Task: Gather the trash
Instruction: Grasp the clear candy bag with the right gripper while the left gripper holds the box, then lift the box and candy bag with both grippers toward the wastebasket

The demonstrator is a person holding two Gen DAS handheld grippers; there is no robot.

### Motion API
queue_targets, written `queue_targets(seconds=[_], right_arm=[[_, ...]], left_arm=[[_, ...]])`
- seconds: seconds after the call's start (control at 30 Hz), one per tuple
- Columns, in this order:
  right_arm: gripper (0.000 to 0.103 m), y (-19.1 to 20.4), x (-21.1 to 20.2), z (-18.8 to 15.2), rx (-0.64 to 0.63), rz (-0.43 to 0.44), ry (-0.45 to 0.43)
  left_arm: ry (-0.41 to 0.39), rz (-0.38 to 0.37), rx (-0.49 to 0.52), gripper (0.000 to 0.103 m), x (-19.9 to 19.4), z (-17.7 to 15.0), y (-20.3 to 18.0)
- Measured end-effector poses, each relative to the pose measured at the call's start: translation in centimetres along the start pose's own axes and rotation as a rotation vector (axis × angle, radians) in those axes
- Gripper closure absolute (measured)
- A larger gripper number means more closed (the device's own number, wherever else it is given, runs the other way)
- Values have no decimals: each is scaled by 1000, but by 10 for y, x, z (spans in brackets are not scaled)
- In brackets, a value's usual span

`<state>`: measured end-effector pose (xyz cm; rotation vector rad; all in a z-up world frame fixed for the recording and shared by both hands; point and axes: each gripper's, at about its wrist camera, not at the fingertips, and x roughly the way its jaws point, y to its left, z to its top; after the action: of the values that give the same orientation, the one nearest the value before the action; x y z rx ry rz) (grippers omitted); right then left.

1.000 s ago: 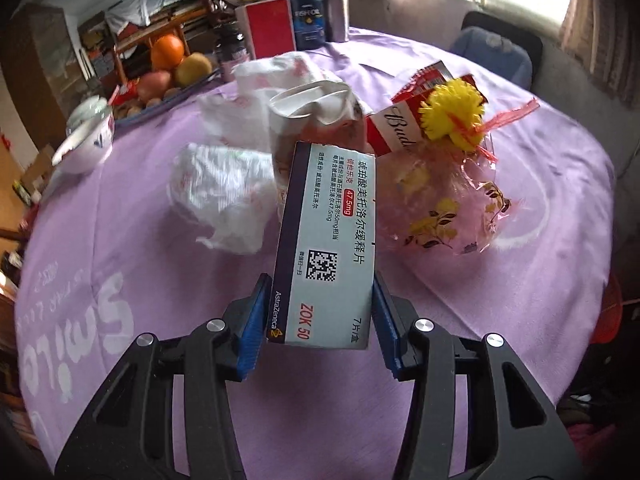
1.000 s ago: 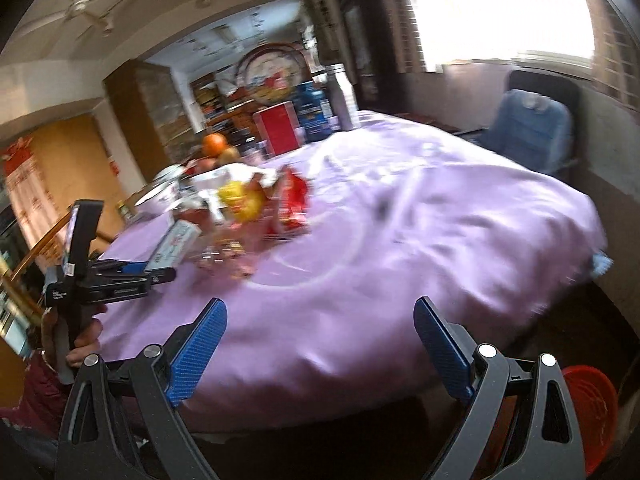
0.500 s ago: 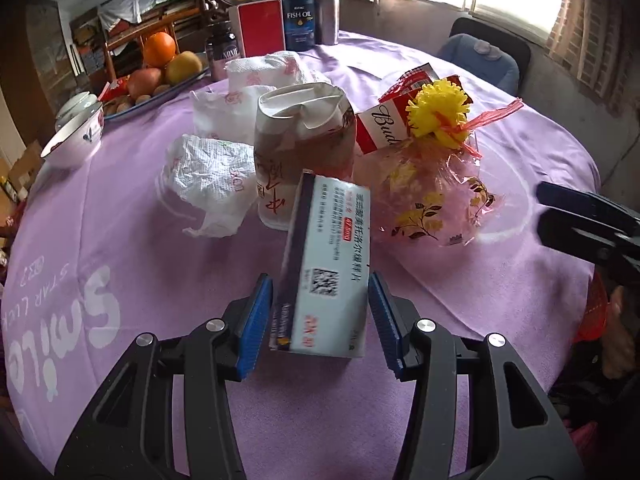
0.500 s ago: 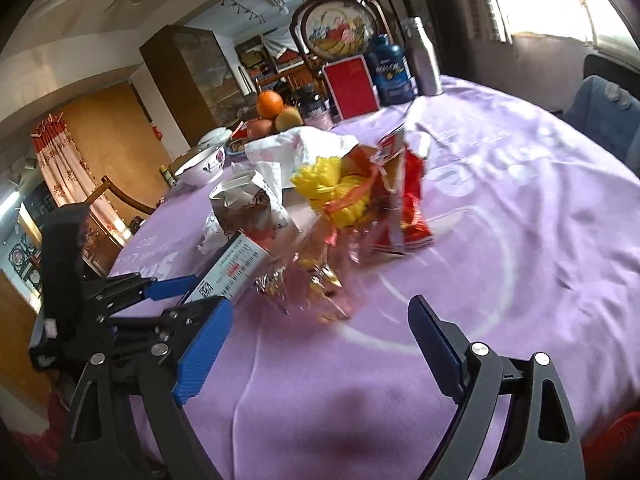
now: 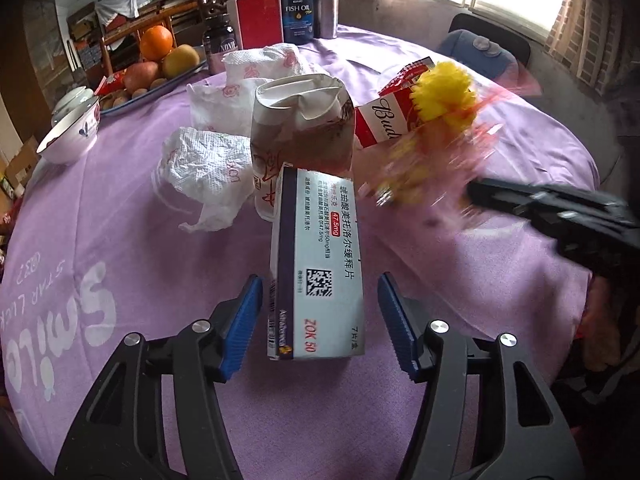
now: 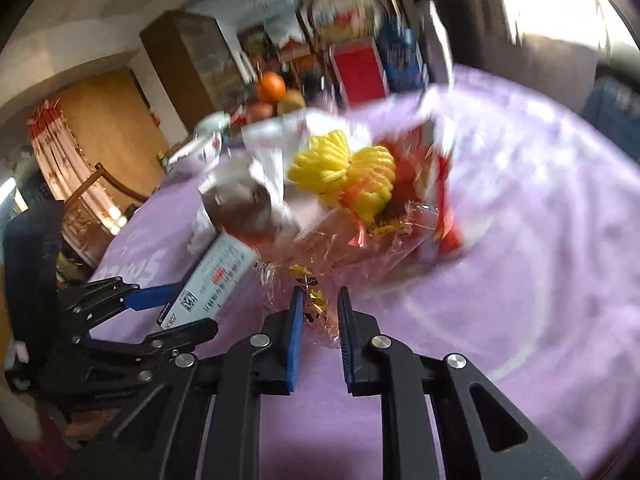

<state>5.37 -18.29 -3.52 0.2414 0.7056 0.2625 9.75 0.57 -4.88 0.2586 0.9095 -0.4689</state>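
Medicine box [image 5: 316, 268] between left hand-held gripper's [image 5: 320, 320] parted pads

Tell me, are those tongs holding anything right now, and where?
The right tongs have just closed on the near edge of the clear wrapper. The left tongs have just opened; the medicine box stands loose between them.

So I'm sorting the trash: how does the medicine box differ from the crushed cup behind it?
The medicine box is crisp, flat-sided and printed white; the crushed cup is round, brownish and dented. The box lies tilted, the cup stands upright. Both rest on the purple tablecloth.
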Motion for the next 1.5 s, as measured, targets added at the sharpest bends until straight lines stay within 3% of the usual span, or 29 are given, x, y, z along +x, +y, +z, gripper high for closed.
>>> queue_targets(seconds=[0.13,0.23,0.37,0.5,0.57,0.6,0.67,0.73,0.77,0.87,0.9,0.93,1.1,1.3,1.43,1.5], right_arm=[[85,16,-42,0,-120,-52,-86],[82,12,-43,1,-128,-8,-36],[83,-23,-20,-6,83,152,63],[83,-32,-23,-16,135,190,66],[83,-45,-25,-18,243,376,80],[83,-53,-25,-18,290,413,85],[83,-68,-24,-19,355,392,83],[84,-83,-22,-24,444,429,75],[84,-85,-25,-24,442,389,61],[84,-68,-54,-16,242,85,-68],[84,-64,-62,-15,215,75,-91],[84,-63,-70,-12,213,124,-107],[84,-68,-78,-10,221,170,-107],[84,-71,-88,-15,222,102,-134],[84,-75,-95,-20,230,76,-150],[84,-78,-100,-24,236,76,-153]], left_arm=[[0,1,8,42,0,0,-1],[0,4,19,42,0,-1,-3],[-1,13,29,38,0,-1,-5],[10,11,41,36,2,-1,-7],[18,13,50,35,4,-1,-9],[19,15,52,35,4,-2,-10],[19,18,55,34,4,-2,-10],[17,19,52,33,4,-2,-9],[17,18,50,33,4,-2,-9],[19,19,49,33,4,-2,-9],[18,18,51,33,4,-2,-10],[18,18,54,33,4,-2,-10],[24,21,65,33,6,-1,-12],[62,23,53,35,15,1,-8],[69,8,49,52,15,0,-8],[67,-4,46,55,14,0,-7]])
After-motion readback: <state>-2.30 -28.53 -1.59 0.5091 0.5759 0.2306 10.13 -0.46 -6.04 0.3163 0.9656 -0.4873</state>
